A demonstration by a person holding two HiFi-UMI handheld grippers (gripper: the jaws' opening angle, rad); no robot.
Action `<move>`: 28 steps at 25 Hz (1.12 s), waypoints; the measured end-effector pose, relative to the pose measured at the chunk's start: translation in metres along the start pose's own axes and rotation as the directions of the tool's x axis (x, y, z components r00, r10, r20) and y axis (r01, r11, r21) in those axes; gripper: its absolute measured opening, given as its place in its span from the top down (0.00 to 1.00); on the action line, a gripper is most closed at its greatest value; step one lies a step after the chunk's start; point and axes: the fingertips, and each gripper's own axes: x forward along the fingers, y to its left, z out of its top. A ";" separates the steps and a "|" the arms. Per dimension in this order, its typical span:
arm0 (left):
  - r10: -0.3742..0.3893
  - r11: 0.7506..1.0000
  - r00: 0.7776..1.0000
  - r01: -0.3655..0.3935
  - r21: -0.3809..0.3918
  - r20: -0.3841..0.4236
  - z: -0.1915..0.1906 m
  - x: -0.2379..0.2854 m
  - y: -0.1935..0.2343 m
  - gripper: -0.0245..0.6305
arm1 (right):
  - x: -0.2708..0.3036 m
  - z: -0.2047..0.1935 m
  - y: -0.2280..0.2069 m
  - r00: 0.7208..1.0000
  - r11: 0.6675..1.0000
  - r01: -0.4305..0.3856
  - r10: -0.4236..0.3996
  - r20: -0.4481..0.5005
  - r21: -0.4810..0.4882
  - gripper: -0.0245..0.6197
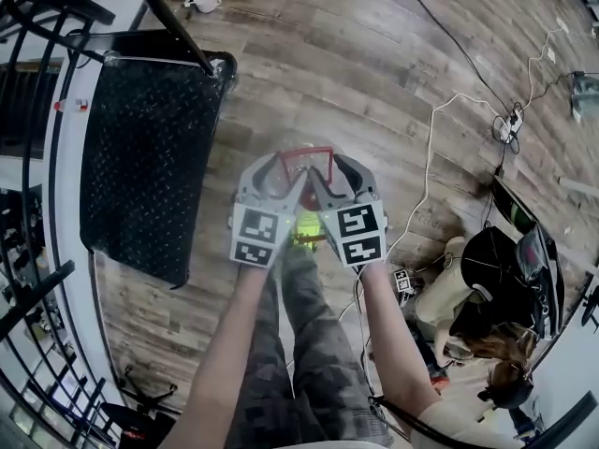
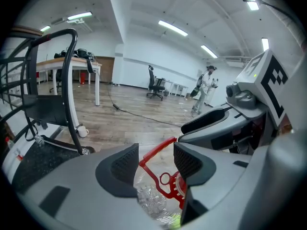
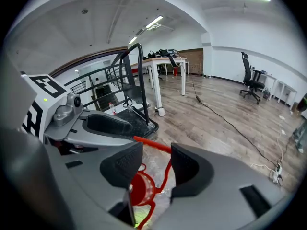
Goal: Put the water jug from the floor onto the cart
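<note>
The water jug (image 1: 307, 228) stands on the wooden floor just right of the cart's black deck (image 1: 150, 148). It is clear plastic with a red cap (image 2: 180, 186) and a raised red carry handle (image 1: 305, 154). Both grippers hang side by side over its top. My left gripper (image 2: 156, 162) is open, with the handle's left corner between its jaws and the pads apart from it. My right gripper (image 3: 156, 163) is open too; the handle's right side (image 3: 166, 173) runs through the gap without touching the pads. The markers and jaws hide most of the jug in the head view.
The cart's upright push bar (image 2: 72, 90) rises at its far end, with a white mug (image 1: 204, 0) on the floor beyond. Cables (image 1: 430, 138) and a power strip (image 1: 510, 124) lie to the right. A person (image 1: 487, 297) crouches at the lower right. My legs (image 1: 309, 344) stand behind the jug.
</note>
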 end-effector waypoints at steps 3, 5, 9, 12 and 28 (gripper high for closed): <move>0.003 1.000 1.000 -0.003 -0.005 -0.010 -0.009 0.010 0.002 0.65 | 0.007 -0.012 -0.005 0.999 1.000 0.015 -0.015 -0.029 -0.003 0.70; 0.008 1.000 1.000 -0.008 -0.013 -0.015 -0.015 0.015 0.005 0.65 | 0.012 -0.018 -0.009 0.999 1.000 0.021 -0.021 -0.043 0.006 0.70; 0.017 1.000 1.000 -0.018 -0.022 -0.023 -0.024 0.021 0.008 0.65 | 0.020 -0.025 -0.014 0.998 1.000 0.019 -0.018 -0.055 0.017 0.70; 0.018 0.999 0.999 -0.019 -0.029 -0.027 -0.031 0.025 0.010 0.65 | 0.027 -0.030 -0.016 0.998 1.000 0.018 -0.017 -0.067 0.007 0.70; 0.000 0.999 0.999 -0.002 -0.032 -0.046 -0.043 0.054 0.014 0.66 | 0.055 -0.041 -0.029 0.996 0.999 0.022 -0.020 -0.083 0.032 0.74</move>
